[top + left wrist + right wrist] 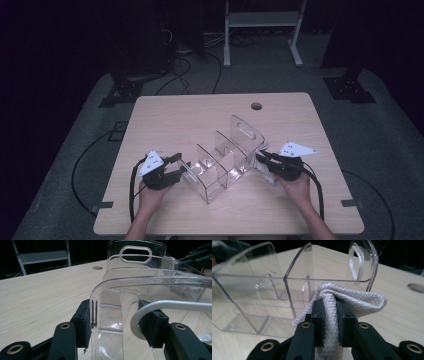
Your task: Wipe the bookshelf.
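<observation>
On the desk (165, 115) a clear plastic organizer (220, 160) with several dividers and a handle slot in its tall end stands slantwise between the two hands. The left tongs (181, 166) sit partly closed around the organizer's low end wall, one pad outside and the other inside, seemingly steadying it. The right tongs (261, 156) are clamped tight on a folded white woven cloth (342, 300), which touches the outer side wall of the organizer near the tall end. The work looks like wiping the organizer down, with the outside face being rubbed now. Next the cloth probably needs to travel along that wall or go into a compartment while the left tongs keep the organizer from sliding. No brand, label or writing can be read anywhere.
</observation>
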Motion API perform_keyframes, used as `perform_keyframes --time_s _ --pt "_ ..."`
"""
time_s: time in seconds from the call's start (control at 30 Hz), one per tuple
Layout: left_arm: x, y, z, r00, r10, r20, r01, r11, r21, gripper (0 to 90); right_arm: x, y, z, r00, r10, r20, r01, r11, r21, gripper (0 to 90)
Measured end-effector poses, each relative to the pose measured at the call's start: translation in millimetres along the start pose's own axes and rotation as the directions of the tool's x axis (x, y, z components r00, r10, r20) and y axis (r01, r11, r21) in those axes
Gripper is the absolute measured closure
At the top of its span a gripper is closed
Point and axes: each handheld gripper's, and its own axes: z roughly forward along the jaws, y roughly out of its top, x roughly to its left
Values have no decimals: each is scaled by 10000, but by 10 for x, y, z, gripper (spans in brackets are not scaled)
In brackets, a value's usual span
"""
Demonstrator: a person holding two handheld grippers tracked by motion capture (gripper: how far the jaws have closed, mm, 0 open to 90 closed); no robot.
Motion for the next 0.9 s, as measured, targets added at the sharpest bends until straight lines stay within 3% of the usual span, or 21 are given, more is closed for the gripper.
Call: perform_keyframes --time_s 0.07,0.1,0.2,0.33,0.4,0.43,0.53,0.57,0.63,0.67,0.7,0.73,0.8,0.9 --pt "-4 0 1 10000 12 -14 -12 10000 -6 477 -39 3 0 9999 89 70 -89 10000 1 775" --pt "-8 0 1 10000 2 -37 -2 10000 -2 477 -175 -22 13 9964 810 242 -808 9967 -88 775" --pt "-6 -4 3 10000 -7 -23 6 10000 -45 477 -202 -67 41 9928 1191 85 -1191 9929 -80 775" --pt "10 -5 -6 10000 -41 -14 41 10000 -36 477 -34 -86 98 9994 293 -199 -288 9994 208 776" --pt "7 -6 -4 10000 -30 -19 30 10000 -55 477 -94 -82 104 9990 441 -72 -440 9988 193 775" --pt "5 -5 -3 10000 -28 -37 28 10000 -41 477 -200 -92 109 9952 959 175 -962 9952 203 773" --pt "3 -10 -2 10000 -34 -39 34 10000 -84 477 -207 -112 115 9931 1168 -107 -1164 9927 319 773" --pt "4 -11 -4 10000 -75 -51 74 9999 -87 477 -87 -98 134 9959 768 -469 -747 9962 441 774" --pt "6 -11 -5 10000 -74 -49 73 9999 -94 477 -32 -90 138 9956 663 -659 -636 9971 417 774" --pt "6 -11 -6 10000 -75 -51 75 9999 -89 477 54 -72 138 9965 285 -789 -254 9989 396 774" --pt "4 -11 -7 10000 -64 -64 63 9999 -86 477 69 -49 129 9985 -24 -547 45 9992 386 776" --pt "4 -11 -7 10000 -64 -64 63 9999 -86 478 69 -49 129 9985 -24 -547 45 9992 386 776" --pt "-3 -12 -2 9999 -77 -98 76 9999 -114 477 6 -43 116 9968 560 -568 -547 9982 248 776" --pt "-1 -20 -4 9999 -109 -94 107 9998 -171 477 94 -26 114 9958 438 -807 -424 9989 192 775"
